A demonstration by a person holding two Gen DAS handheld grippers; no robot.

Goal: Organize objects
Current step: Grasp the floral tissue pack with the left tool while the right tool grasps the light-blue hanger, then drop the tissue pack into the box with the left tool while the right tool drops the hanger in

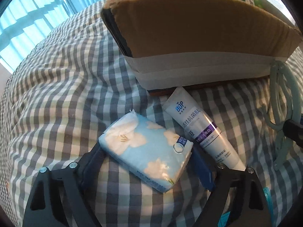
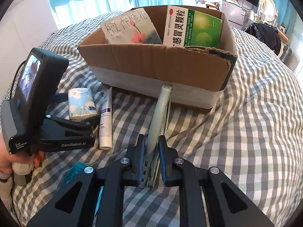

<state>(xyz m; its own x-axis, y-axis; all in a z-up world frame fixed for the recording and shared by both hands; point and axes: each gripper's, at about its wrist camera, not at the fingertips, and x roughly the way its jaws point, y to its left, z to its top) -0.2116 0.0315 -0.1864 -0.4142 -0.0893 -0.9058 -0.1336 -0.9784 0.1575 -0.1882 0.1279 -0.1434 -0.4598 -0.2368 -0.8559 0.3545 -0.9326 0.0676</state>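
We saw a soft blue tissue pack with white flowers (image 1: 145, 151) lying on the bed's grey and white checked cover (image 1: 62, 87). Our left tongs (image 1: 145, 149) stood spread wide on both sides of the pack, not squeezing it. Just beside the pack lay a white toothpaste tube with a purple band (image 1: 204, 130). Our right tongs (image 2: 151, 143) were clenched on a pale green folding plastic hanger (image 2: 159, 113), whose far end touched the brown cardboard box with a white taped base (image 2: 161, 66). A green medicine box (image 2: 195, 28) and a flowery paper packet (image 2: 130, 28) stood inside it.
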